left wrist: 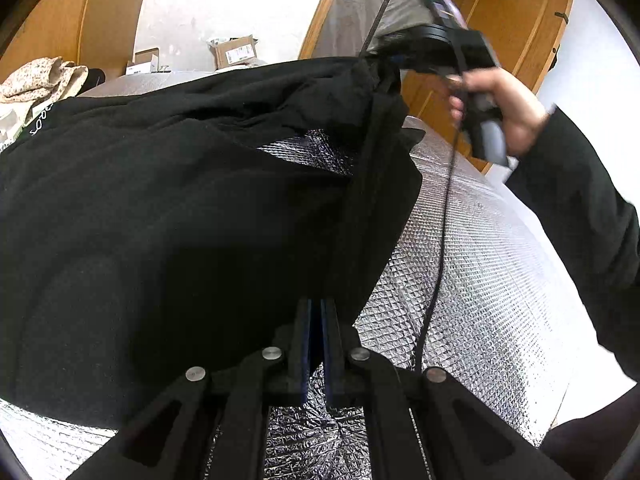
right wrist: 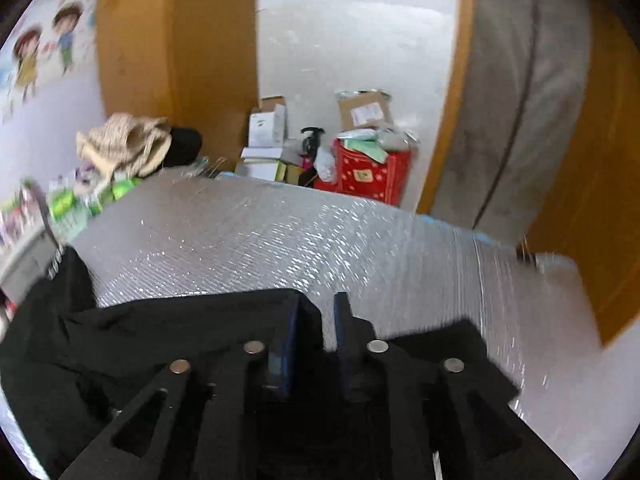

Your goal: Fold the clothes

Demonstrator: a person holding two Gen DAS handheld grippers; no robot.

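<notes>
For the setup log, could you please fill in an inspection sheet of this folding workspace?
Surface: silver quilted cover, wrinkled, mostly bare.
Job's things: black garment, lifted and stretched between the two claws.
Clutter: beige cloth pile, cardboard boxes and red box beyond the far edge.
Grippers: left claw shut on the garment's edge; right claw has its jaws apart, with fabric against one finger.
Cables: black cable hangs from the right handle over the cover.
Surroundings: wooden door, grey mattress leaning upright, cartoon wall sticker.
</notes>
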